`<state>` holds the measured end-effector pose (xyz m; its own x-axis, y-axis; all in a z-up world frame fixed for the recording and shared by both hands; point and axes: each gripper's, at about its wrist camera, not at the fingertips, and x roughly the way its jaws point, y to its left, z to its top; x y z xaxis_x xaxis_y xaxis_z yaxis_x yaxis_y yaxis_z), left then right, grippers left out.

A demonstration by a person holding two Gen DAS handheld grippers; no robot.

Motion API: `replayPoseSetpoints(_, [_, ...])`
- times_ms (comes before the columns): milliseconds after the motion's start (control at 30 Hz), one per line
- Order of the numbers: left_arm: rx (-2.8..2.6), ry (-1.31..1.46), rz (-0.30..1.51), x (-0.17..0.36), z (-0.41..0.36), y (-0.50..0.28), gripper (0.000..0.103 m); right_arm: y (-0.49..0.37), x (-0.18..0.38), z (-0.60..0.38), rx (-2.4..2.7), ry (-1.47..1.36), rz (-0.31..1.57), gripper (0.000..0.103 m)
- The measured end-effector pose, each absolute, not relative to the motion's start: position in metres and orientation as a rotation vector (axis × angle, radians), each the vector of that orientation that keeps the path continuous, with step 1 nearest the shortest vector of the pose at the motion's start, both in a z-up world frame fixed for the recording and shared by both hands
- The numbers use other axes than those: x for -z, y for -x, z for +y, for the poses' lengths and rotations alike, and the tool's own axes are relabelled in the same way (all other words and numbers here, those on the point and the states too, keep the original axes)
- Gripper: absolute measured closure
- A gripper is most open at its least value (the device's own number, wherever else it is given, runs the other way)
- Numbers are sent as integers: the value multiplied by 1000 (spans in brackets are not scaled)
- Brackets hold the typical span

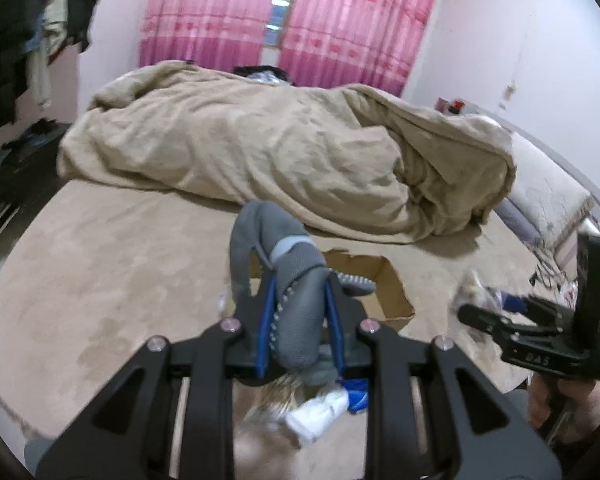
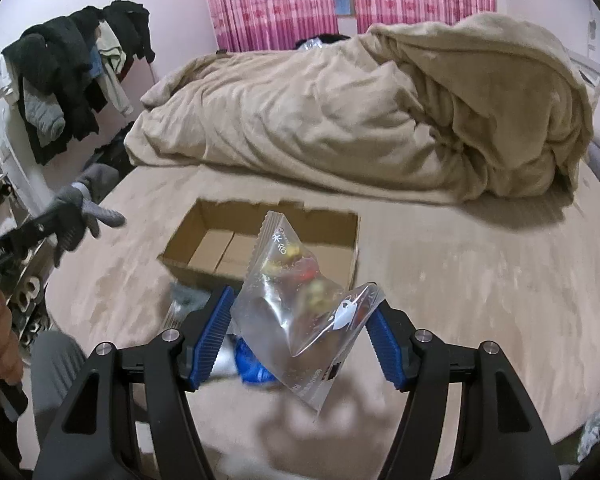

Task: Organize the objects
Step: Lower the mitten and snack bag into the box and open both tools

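Observation:
My left gripper (image 1: 300,300) is shut on a grey sock (image 1: 296,320) with grip dots, which hangs above the beige bed. The sock's top flops over in front of the blue pads (image 1: 269,320). My right gripper (image 2: 300,316) is shut on a clear zip bag (image 2: 296,304) of small coloured items, held up off the bed. An open cardboard box (image 2: 204,216) lies on the bed just beyond both grippers, and its edge (image 1: 392,280) also shows past the sock. In the right wrist view the left gripper (image 2: 60,220) and the sock (image 2: 96,200) are at the far left. The right gripper (image 1: 476,316) sits at the right edge of the left wrist view.
A crumpled beige blanket (image 1: 280,144) fills the far half of the bed, with a pillow (image 1: 548,192) to its right. White and blue items (image 1: 324,404) lie on the bed under the grippers. Clothes hang on a rack (image 2: 68,80) at left. Pink curtains (image 2: 276,4) cover the back wall.

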<state>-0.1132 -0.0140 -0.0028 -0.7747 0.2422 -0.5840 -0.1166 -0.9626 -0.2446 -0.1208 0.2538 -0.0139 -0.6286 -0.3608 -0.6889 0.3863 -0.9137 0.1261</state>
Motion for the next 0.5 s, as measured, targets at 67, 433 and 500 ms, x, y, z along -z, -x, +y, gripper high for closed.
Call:
replayPoseSetpoints(67, [-2733, 979, -277, 17, -1, 135, 79, 141, 22, 249, 2502, -1042, 58, 34])
replayPoseSetpoints(433, [-2559, 1153, -201, 109, 45, 223, 77, 225, 88, 227, 2439, -1134, 89, 34])
replayPoseSetpoints(500, [-2504, 1212, -202, 125, 48, 235, 75, 232, 98, 225, 2426, -1154, 91, 34])
